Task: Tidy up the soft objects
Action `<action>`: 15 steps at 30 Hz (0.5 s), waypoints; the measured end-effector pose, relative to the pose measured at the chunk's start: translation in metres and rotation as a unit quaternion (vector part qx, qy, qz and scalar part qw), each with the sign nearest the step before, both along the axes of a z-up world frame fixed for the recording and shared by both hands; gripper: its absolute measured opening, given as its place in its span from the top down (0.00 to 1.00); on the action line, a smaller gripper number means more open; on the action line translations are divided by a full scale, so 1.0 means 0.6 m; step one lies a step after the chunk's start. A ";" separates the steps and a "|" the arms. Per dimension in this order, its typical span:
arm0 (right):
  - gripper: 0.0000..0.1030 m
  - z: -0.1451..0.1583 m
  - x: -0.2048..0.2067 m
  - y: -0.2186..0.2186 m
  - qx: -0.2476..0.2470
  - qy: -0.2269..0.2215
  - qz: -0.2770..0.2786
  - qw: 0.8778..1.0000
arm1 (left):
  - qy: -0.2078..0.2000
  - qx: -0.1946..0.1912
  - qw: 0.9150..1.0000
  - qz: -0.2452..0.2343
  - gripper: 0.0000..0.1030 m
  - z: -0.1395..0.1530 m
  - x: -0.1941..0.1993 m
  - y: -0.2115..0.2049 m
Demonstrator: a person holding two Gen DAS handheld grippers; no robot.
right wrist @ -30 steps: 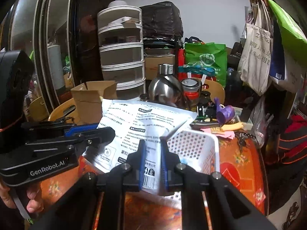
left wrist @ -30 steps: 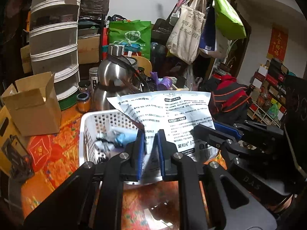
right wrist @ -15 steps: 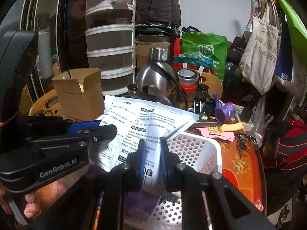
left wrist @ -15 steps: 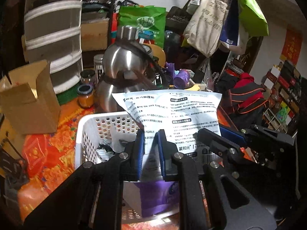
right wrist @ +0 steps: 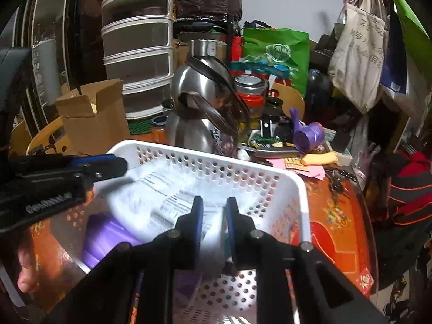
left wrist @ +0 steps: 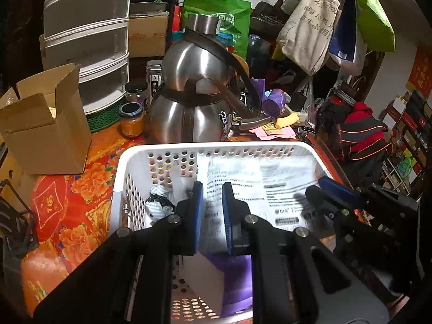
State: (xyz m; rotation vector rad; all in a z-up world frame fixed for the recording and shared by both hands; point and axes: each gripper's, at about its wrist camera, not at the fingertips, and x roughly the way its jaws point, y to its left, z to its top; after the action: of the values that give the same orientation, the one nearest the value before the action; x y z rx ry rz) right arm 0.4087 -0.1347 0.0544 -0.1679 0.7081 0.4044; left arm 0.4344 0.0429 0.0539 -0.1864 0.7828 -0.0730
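Note:
A soft white and purple printed packet (left wrist: 259, 186) lies tilted inside the white perforated basket (left wrist: 216, 147). My left gripper (left wrist: 212, 210) is shut on the packet's left edge. My right gripper (right wrist: 213, 224) is shut on its right edge (right wrist: 172, 202). Both grippers are down inside the basket (right wrist: 270, 172). The right gripper shows at the right of the left wrist view (left wrist: 332, 197); the left one shows at the left of the right wrist view (right wrist: 81, 170). A crumpled black-and-white item (left wrist: 159, 205) lies in the basket's left part.
A steel gourd-shaped flask (left wrist: 197, 91) stands just behind the basket. A cardboard box (left wrist: 43, 129) is at the left, with jars (left wrist: 131, 120) and stacked plastic drawers (left wrist: 86, 35) behind. Pink notes (right wrist: 297, 166) and a purple roll (right wrist: 310, 135) lie at the right.
Both grippers have lowered the packet from upright above the basket down into it. The packet now lies low inside the walls and looks blurred from motion.

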 end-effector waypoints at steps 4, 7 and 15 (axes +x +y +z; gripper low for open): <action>0.17 0.008 -0.015 -0.025 0.010 -0.009 -0.025 1.000 | -0.002 -0.009 1.000 -0.007 0.59 0.002 -0.023 0.006; 0.12 0.019 -0.045 -0.043 0.008 -0.034 -0.038 0.999 | -0.026 0.013 1.000 -0.008 0.18 0.012 -0.054 0.004; 0.01 0.022 -0.141 -0.087 0.059 -0.026 -0.029 0.997 | -0.061 0.045 0.997 -0.026 0.00 0.031 -0.184 -0.021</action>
State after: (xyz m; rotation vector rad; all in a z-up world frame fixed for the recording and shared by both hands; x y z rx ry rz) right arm 0.3244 -0.1868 0.0674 -0.0458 0.6337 0.3848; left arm 0.3240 0.0305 0.0724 -0.0757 0.6675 -0.0985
